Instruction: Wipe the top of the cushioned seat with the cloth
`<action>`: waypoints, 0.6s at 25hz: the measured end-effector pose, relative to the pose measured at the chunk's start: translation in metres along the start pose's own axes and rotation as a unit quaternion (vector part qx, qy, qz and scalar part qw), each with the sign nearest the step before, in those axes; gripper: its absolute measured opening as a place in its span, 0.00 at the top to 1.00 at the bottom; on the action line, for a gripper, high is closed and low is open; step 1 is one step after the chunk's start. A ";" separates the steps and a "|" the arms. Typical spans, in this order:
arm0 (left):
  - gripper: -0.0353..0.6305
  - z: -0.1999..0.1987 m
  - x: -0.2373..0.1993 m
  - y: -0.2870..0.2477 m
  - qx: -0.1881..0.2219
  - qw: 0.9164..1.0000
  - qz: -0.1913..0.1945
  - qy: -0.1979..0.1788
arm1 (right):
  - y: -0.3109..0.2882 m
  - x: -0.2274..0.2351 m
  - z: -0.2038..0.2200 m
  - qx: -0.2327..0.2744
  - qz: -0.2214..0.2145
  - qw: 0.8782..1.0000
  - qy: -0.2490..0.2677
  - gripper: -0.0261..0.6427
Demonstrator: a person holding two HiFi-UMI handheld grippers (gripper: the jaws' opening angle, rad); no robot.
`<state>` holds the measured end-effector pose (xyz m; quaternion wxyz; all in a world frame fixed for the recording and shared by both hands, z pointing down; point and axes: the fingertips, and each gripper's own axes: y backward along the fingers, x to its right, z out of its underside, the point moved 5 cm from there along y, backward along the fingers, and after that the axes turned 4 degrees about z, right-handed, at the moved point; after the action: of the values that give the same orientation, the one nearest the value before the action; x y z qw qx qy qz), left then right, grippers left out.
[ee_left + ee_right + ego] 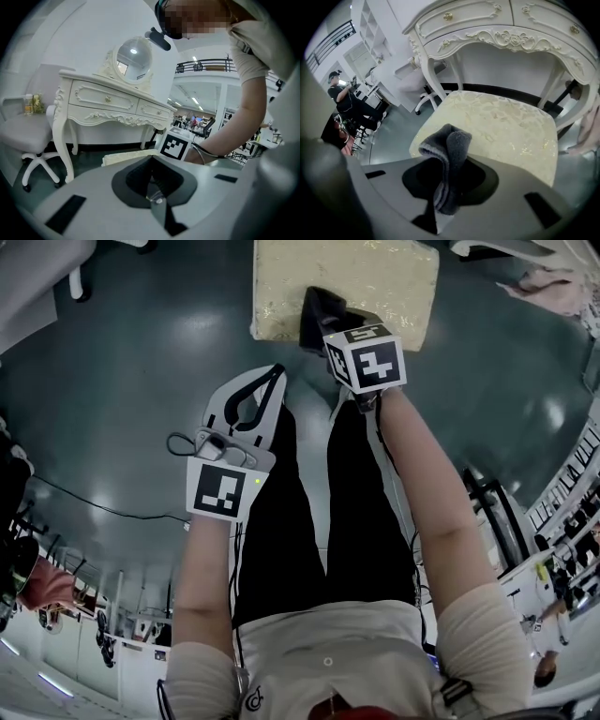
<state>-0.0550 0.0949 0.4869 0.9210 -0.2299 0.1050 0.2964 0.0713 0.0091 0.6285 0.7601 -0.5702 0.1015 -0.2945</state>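
The cushioned seat [347, 282] is a cream square with a patterned top, straight ahead on the floor. It fills the middle of the right gripper view as the seat [501, 126]. My right gripper [323, 320] is shut on a folded dark grey cloth [447, 159], which pokes out over the seat's near edge; the cloth [317, 310] shows dark in the head view. My left gripper [253, 399] hangs lower left, off the seat, jaws shut with nothing between them. In the left gripper view, the left gripper [152, 187] points level at the room.
A white carved dressing table [511, 33] stands over the seat, its legs on either side. It carries a round mirror [133, 58]. A pale office chair [28, 136] sits left of it. A pink cloth [553, 287] lies at the far right. Dark glossy floor [122, 381] surrounds the seat.
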 end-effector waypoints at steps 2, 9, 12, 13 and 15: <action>0.93 -0.001 0.012 -0.012 0.000 1.000 0.001 -0.001 | 0.005 0.016 0.007 -0.001 0.005 1.000 -0.002 0.83; 0.93 -0.001 0.049 -0.060 -0.005 1.000 0.003 -0.001 | 0.026 0.075 0.034 -0.005 0.012 1.000 -0.013 0.83; 0.93 -0.001 0.067 -0.079 0.001 1.000 0.007 -0.001 | 0.035 0.100 0.044 -0.005 0.014 1.000 -0.013 0.83; 0.93 0.000 0.073 -0.085 0.002 1.000 0.010 -0.001 | 0.038 0.108 0.048 -0.005 0.014 1.000 -0.015 0.83; 0.93 0.001 0.086 -0.097 0.000 1.000 0.015 -0.005 | 0.042 0.124 0.055 -0.005 0.012 1.000 -0.019 0.83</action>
<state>0.0714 0.0681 0.4943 0.9168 -0.2268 0.1039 0.3118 0.2121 -0.0083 0.6300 0.7625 -0.5784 0.0956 -0.2739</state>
